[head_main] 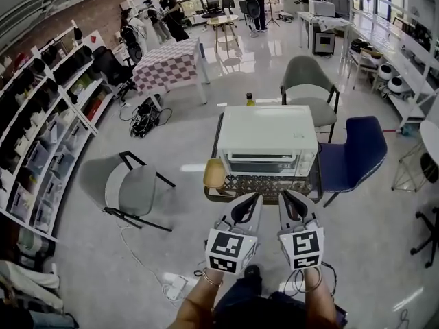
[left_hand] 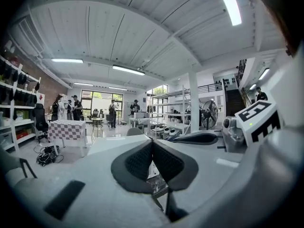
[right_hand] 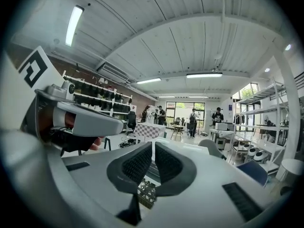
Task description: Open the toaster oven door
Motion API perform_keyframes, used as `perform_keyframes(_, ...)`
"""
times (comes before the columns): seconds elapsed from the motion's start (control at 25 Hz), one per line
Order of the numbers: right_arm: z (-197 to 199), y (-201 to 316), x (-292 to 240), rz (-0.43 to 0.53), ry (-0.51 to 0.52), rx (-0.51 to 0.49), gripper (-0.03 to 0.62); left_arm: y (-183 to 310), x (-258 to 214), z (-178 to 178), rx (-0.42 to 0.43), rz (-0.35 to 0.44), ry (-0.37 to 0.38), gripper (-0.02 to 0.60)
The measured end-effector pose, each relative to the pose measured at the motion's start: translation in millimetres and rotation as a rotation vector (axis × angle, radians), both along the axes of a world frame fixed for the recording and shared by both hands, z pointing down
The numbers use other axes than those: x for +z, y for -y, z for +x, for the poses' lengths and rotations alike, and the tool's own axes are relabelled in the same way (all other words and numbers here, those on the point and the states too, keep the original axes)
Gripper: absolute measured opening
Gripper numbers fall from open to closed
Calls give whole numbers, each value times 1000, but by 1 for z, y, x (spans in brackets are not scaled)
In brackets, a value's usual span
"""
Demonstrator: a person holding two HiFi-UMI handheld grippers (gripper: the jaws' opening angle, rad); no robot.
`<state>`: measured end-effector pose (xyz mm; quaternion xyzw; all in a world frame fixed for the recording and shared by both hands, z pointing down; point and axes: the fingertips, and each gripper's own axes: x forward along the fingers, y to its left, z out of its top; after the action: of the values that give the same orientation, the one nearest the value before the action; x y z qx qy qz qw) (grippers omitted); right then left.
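The white toaster oven point(head_main: 267, 137) stands on a black mesh table point(head_main: 236, 184), and its door faces me and is closed. The door handle point(head_main: 264, 157) runs across the top of the front. My left gripper point(head_main: 254, 199) and right gripper point(head_main: 288, 196) hang side by side just in front of the table's near edge, below the door, touching nothing. In the left gripper view the pads point(left_hand: 137, 163) meet at the tip of the left gripper point(left_hand: 152, 141) with nothing between them. The right gripper point(right_hand: 153, 144) shows only a hairline slit, also with nothing in it. The oven's white top point(right_hand: 187, 147) lies beyond.
A tan bowl-like dish point(head_main: 214, 173) sits at the table's left end. A grey chair point(head_main: 130, 187) stands to the left, a blue chair point(head_main: 357, 153) to the right, and another grey chair point(head_main: 309, 81) behind the oven. Shelving point(head_main: 41, 115) lines the left wall. People stand far back.
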<state>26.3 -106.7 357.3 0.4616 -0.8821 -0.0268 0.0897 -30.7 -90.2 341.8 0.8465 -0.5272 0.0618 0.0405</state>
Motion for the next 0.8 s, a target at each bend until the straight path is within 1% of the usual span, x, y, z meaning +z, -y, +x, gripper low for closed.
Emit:
perform_keyframes(0.2, -20, 32, 7, -31, 4, 51, 15, 29, 4, -24, 35, -3, -5, 15)
perform_keyframes(0.32, -26, 50, 15, -63, 31, 88, 21, 43, 7, -32, 62, 2, -7, 15)
perform_keyframes(0.52, -31, 71, 30, -111, 62, 129, 26, 62, 18, -33, 114, 1, 2, 15)
perform_keyframes(0.8, -22, 95, 45, -184, 138, 179, 35, 88, 20, -33, 117, 9, -26, 15)
